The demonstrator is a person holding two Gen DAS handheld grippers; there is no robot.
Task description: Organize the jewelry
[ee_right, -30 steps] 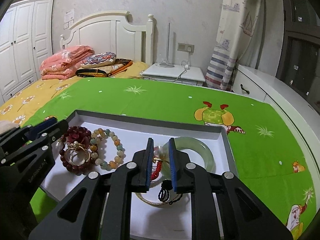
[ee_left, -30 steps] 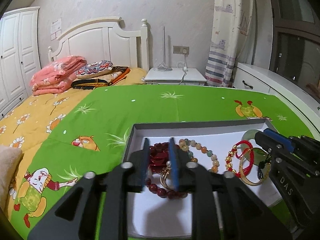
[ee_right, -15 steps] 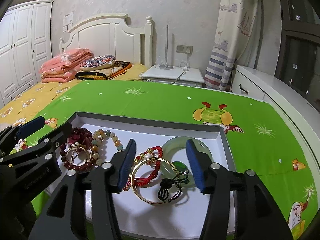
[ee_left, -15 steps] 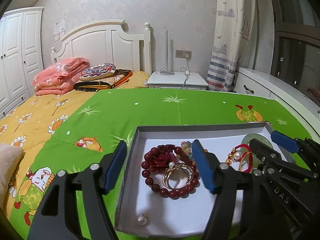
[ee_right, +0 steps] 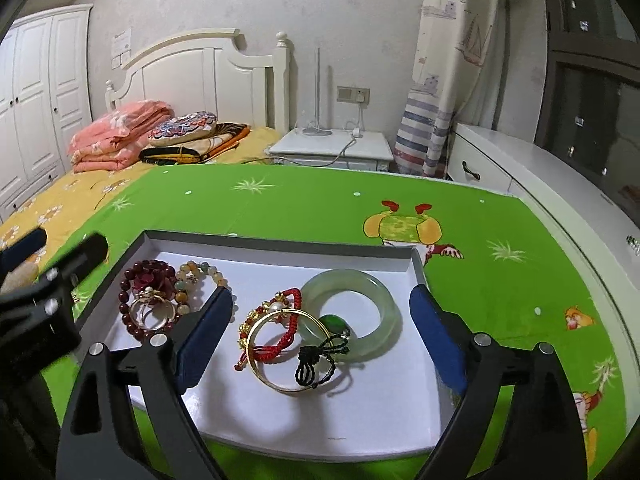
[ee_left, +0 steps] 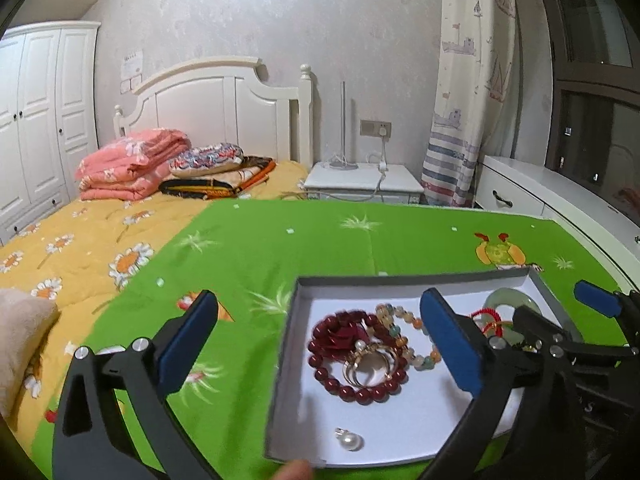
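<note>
A shallow grey-rimmed white box [ee_left: 412, 280] [ee_right: 276, 240] lies on the green bedspread. Inside sit a dark red bead bracelet [ee_left: 348, 388] [ee_right: 126, 304] with gold rings [ee_left: 370, 366] on it, a pastel bead bracelet [ee_left: 404, 316] [ee_right: 200, 270], a loose pearl [ee_left: 351, 441], a jade bangle [ee_right: 384, 304], a gold bangle [ee_right: 264, 368], a red cord bracelet [ee_right: 294, 320] and a black-corded green pendant [ee_right: 334, 324]. My left gripper [ee_left: 316, 338] hangs open over the box's left edge. My right gripper [ee_right: 322, 332] is open, straddling the bangles. Both hold nothing.
The bed carries a green cartoon bedspread [ee_right: 320, 204] and a yellow flowered quilt [ee_left: 80, 240], with folded bedding [ee_left: 132, 168] by the headboard. A white nightstand [ee_left: 360, 180] and a white dresser [ee_right: 520, 184] stand at the right. A fingertip [ee_left: 294, 470] shows at the bottom edge.
Both grippers went from shut to wide open and drew back and up from the box. The pearl now lies uncovered at the box's near left corner.
</note>
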